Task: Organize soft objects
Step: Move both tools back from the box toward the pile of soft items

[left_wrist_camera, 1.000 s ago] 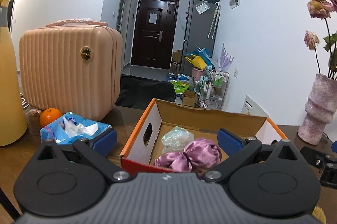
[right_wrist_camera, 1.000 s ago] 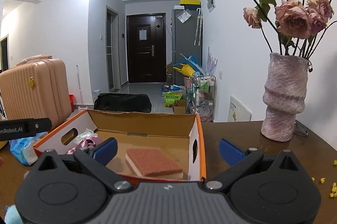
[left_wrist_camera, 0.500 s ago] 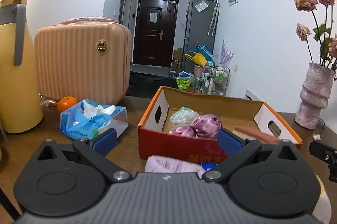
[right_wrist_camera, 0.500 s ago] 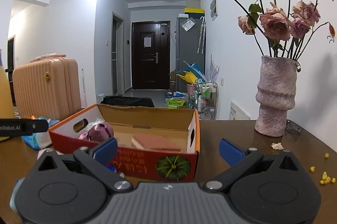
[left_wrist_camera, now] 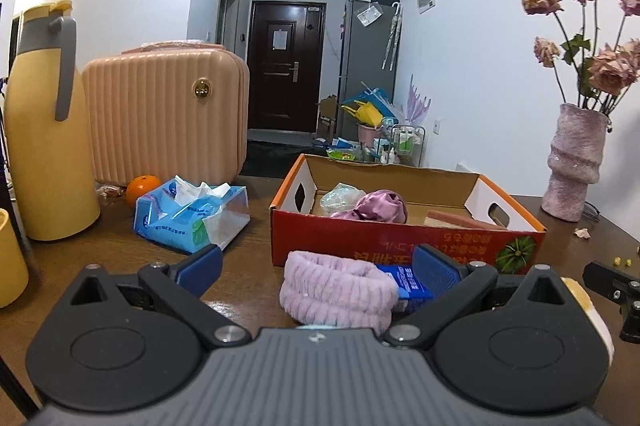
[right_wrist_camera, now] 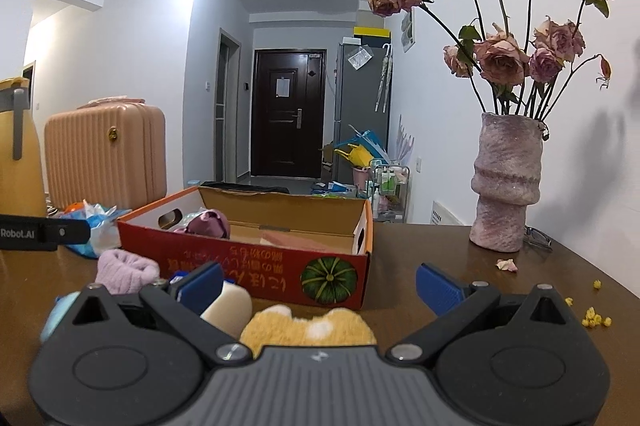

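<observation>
cluttered brown table point(left_wrist_camera: 248, 250), hallway door point(left_wrist_camera: 285, 66) beyond

Yellow jug point(left_wrist_camera: 44, 130) at 9 o'clock, pink case point(left_wrist_camera: 164, 114) w/ orange point(left_wrist_camera: 143, 187) & tissue pack point(left_wrist_camera: 192, 216) approx 10; vase point(left_wrist_camera: 575, 162) w/ roses at 3.

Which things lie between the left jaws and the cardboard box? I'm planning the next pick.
In the left wrist view, a fuzzy lilac headband and a small blue packet lie on the table between the open left gripper and the box.
</observation>
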The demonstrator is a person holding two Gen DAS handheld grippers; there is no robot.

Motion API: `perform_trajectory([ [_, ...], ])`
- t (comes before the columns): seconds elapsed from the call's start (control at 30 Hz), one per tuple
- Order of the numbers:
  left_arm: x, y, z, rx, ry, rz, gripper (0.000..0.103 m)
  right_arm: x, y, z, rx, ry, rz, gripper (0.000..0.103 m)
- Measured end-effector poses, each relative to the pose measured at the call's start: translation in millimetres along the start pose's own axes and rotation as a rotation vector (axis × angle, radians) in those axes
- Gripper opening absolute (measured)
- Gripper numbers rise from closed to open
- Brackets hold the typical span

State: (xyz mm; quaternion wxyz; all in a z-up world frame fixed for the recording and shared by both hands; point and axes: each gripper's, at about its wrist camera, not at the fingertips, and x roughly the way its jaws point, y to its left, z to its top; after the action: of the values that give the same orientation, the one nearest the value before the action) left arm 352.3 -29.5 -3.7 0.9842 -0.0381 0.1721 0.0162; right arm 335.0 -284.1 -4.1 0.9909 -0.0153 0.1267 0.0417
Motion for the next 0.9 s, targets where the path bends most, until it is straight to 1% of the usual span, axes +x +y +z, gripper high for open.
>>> perform_trajectory([
  [0.5, -44.3, 6.0, -18.7, 0.014, -0.002, -0.051, 0.103, -40.0, 12.0, -21.0, -0.015, 0.003, 0.015, 0.103],
  [0.9, -65.6, 18.4, -32.4, 0.020, 0.022, -0.056, 0.103, -55.2, 22.5, -29.9, -0.035, 0.015, 0.034, 0.103],
])
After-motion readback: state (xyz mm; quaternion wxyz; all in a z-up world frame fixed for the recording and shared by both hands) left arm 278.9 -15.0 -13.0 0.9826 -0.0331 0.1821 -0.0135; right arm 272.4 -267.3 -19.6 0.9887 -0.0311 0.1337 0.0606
